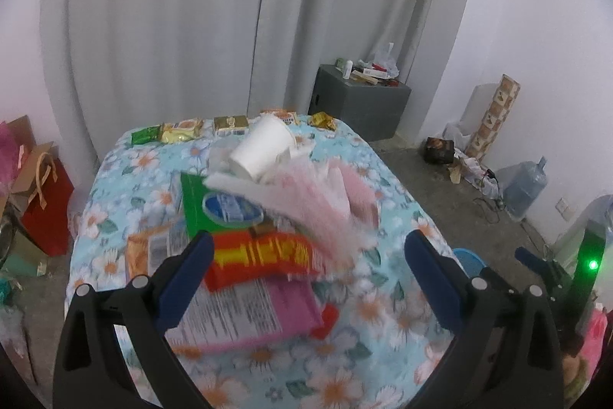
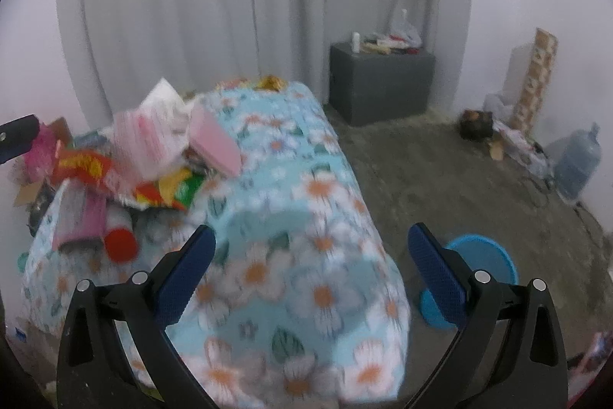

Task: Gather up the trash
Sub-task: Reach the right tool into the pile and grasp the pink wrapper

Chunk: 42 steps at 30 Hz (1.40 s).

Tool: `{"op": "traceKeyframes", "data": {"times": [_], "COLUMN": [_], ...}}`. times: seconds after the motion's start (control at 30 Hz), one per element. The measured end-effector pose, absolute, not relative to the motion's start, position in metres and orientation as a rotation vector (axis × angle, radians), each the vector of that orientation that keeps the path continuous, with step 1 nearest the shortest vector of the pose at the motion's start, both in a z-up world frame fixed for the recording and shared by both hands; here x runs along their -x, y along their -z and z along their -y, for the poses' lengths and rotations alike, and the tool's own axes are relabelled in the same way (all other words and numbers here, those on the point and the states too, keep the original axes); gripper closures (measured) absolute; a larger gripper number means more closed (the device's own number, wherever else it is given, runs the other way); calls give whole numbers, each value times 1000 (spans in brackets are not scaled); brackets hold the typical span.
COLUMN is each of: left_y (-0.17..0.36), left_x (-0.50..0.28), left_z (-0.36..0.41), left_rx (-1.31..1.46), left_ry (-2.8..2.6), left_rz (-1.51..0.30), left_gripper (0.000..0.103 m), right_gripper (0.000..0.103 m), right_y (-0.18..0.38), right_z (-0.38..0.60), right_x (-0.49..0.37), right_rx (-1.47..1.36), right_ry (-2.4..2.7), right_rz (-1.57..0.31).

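I have both tools spread wide and carrying nothing: the left gripper (image 1: 308,248) hangs over the heap of trash on the flowered tablecloth (image 1: 383,163); the right gripper (image 2: 311,240) is off the table's near corner, with the blue bin (image 2: 486,255) on the floor just beyond its right finger. The heap lies mid-table, toward the left side in the right wrist view; it comprises a white paper cup (image 1: 262,150) tipped on its side, a pale pink plastic bag (image 1: 322,202) draped beneath it, a red and yellow snack wrapper (image 1: 264,255), a green packet (image 1: 203,206) and a pink carton (image 1: 249,317) printed with small text, all touching or overlapping. I judge every item light; the bag and wrapper are limp, slick film (likely to slide out of a shallow pinch), so I would bite deep into a bunched fold; the cup is thin and crushable, best taken across the rim wall with modest closure; the carton is the stiffest, best taken at a free edge. Motion blur obscures finer detail.
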<state>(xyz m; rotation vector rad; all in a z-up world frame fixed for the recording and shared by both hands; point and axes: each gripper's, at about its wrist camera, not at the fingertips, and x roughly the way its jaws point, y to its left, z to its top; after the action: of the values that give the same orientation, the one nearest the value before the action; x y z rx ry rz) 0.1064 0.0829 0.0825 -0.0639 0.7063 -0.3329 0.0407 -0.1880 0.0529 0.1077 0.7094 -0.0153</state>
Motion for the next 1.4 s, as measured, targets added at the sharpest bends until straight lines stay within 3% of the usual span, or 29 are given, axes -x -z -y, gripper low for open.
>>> {"op": "traceKeyframes", "data": {"times": [0.23,0.3,0.47,0.57,0.83,0.93,1.03,1.1,1.4], "left_y": [-86,-79,-53,-43,-23,-21,-21,-22,-52], "left_x": [-169,-189,-234,-252,-272,-275,-276,-274,-245], "left_z": [-75,-75,-86,-89,-90,-91,-91,-91,-87], "left_rx": [68,100,252,303,328,340,347,347,321], "left_ry": [448,458,471,471,454,464,475,486,548], "left_rz": [-776,-838,-1025,-1082,-1159,-1167,-1167,-1159,-1077], "left_gripper": [6,7,28,35,55,67,79,88,97], "right_gripper": [7,15,42,49,50,58,73,76,83], "right_y": [-53,-50,-39,-31,-18,-15,-11,-12,-33], "right_z": [186,179,160,146,121,116,113,115,130], "right_x": [-86,-101,-133,-149,-175,-181,-184,-183,-165], "right_rx": [-163,-128,-48,6,89,102,113,102,31], "right_ry": [-100,-149,-263,-347,-486,-503,-505,-500,-489], "right_rz": [-678,-677,-719,-738,-733,-735,-744,-732,-692]}}
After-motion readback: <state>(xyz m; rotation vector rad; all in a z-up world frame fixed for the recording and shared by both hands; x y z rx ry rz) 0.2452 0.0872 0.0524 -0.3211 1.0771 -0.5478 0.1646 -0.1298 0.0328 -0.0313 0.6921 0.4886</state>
